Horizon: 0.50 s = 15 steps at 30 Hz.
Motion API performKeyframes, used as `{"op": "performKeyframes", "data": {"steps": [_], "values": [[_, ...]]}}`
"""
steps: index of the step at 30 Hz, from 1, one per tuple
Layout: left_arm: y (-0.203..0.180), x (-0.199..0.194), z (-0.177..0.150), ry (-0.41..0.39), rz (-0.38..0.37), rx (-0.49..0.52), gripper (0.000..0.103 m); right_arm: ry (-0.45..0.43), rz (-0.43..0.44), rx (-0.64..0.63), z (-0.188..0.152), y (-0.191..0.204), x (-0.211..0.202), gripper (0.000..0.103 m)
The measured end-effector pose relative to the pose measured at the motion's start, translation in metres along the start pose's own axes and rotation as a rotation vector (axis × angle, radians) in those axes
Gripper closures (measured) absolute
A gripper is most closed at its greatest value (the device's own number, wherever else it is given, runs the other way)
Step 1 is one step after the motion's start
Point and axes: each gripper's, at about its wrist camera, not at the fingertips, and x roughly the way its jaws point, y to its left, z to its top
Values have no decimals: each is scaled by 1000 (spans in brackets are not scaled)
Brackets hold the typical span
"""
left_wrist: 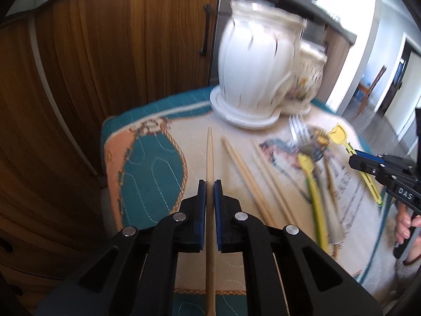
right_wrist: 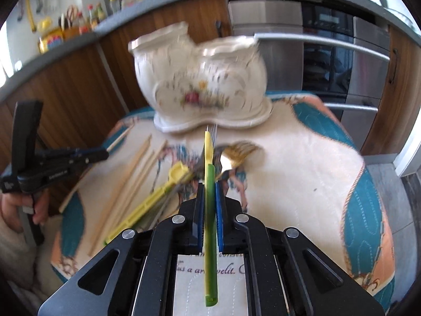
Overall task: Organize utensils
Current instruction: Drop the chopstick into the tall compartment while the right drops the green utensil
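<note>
My left gripper is shut on a wooden chopstick that points away over the cloth. My right gripper is shut on a yellow-green plastic utensil, held edge-on; it shows from the side in the left wrist view. A white double ceramic holder stands at the table's far edge, also in the right wrist view. Loose chopsticks, a second yellow-green utensil, a silver fork and a gold fork lie on the cloth.
The table is covered with a quilted teal, orange and cream cloth. Wooden cabinets stand behind it, with an oven to the right. The left gripper is seen in the right wrist view, above the loose chopsticks.
</note>
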Motion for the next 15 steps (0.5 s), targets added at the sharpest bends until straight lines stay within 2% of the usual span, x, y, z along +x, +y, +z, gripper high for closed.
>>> {"op": "performKeyframes", "data": {"steps": [4,8,10,15], "values": [[1,-33,16,-136,-86,-21,97,-128,26,17,20,-4,-20,94],[-8,-63,42,-276,-129,-10,97,-262,31,12,61,-4,-34,94],[-14,-79,60,-352,-155,-4,97,-314,40,7,80,-3,-35,94],[-27,-85,114,-468,-199,-21,97,-437,41,24,131,-6,-17,94]]}}
